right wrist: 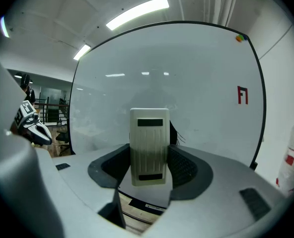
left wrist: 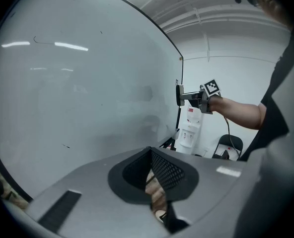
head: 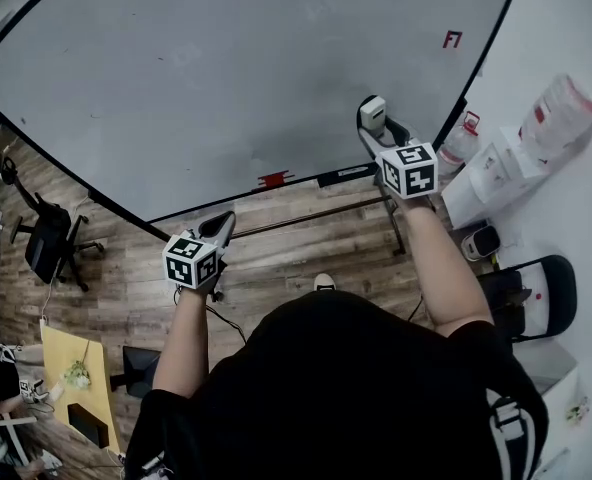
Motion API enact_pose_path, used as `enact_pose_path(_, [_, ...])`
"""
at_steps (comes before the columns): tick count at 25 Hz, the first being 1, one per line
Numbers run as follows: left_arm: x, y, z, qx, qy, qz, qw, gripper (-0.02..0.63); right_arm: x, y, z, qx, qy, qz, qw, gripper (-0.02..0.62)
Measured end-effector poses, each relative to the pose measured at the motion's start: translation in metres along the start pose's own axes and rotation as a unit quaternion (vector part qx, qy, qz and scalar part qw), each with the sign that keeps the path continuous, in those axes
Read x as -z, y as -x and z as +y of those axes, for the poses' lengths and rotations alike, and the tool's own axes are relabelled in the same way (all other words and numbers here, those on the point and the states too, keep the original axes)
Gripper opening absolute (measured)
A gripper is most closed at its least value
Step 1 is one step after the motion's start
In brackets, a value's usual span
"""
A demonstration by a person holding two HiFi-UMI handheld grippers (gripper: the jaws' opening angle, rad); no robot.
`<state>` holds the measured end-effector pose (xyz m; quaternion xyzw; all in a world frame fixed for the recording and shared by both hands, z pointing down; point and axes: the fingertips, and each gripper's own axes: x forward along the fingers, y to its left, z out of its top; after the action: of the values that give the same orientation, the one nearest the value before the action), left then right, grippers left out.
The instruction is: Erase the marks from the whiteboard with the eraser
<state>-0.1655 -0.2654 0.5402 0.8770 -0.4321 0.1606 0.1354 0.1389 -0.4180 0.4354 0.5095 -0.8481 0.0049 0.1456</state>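
The whiteboard (head: 236, 68) fills the upper head view, with a red mark (head: 452, 39) near its right edge. My right gripper (head: 374, 120) is shut on the cream eraser (head: 373, 111) and holds it at the board's lower right. In the right gripper view the eraser (right wrist: 148, 145) stands upright between the jaws, thin black marks (right wrist: 180, 138) show just behind it, and the red mark (right wrist: 242, 94) lies up to the right. My left gripper (head: 220, 230) is shut on nothing, below the board's bottom edge. The left gripper view shows faint small marks (left wrist: 37, 39) on the board.
A red marker (head: 272, 179) lies on the board's ledge. White boxes and a dispenser (head: 486, 173) stand against the wall at right, with a black chair (head: 541, 293) below them. An office chair (head: 46, 238) and a yellow table (head: 71, 373) are at left.
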Motion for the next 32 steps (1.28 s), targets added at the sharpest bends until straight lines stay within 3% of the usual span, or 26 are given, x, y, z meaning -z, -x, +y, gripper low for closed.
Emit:
enact_pose_path(20, [0.007,-0.005,-0.013,0.017,-0.003,0.003,0.9998,0.011,0.03,0.042,0.021,-0.013,-0.051,-0.006,0.999,0.23])
enact_pose_path(32, [0.008,-0.008,-0.024,0.021,-0.004,0.002,0.9998,0.011,0.059,0.062,0.006,0.0,-0.071,0.01,0.997,0.23])
